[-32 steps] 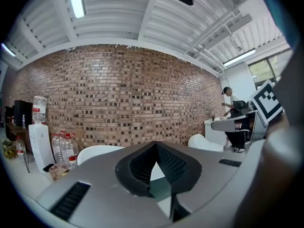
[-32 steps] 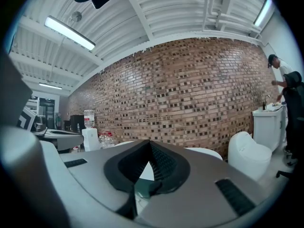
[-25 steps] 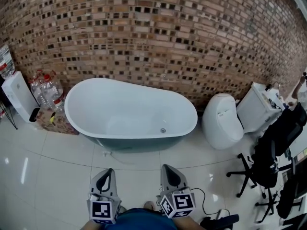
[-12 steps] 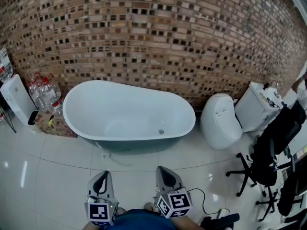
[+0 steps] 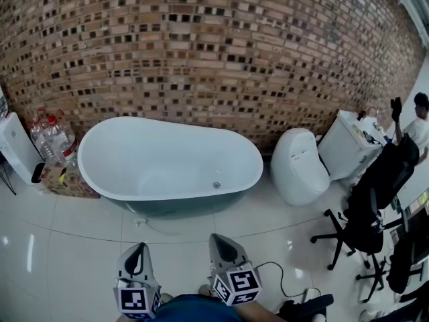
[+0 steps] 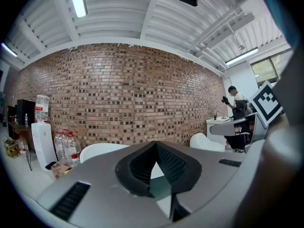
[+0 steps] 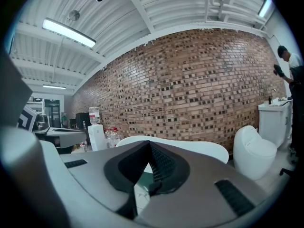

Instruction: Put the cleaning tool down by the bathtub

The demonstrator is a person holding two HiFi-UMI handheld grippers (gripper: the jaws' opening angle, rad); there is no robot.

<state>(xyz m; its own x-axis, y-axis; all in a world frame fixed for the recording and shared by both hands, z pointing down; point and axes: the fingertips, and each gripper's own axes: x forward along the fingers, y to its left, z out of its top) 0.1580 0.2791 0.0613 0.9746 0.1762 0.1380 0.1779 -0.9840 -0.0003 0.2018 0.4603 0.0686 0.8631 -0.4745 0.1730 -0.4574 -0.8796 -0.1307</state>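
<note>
Brick wall (image 5: 214,45) across the back, glossy tiled floor (image 5: 67,247) in front. Bathtub (image 5: 167,153) stands against the wall at 12 o'clock from the person. Toilet (image 5: 298,166) at 2 o'clock, water bottles (image 5: 53,136) at 10 o'clock. Left gripper (image 5: 139,248) and right gripper (image 5: 216,239) sit low at 6 o'clock, well apart from the tub, each with jaws pressed together on nothing. Cleaning tool: in no view. Judgement: either the put-down is over, or the tool must first be found and picked up.
</note>
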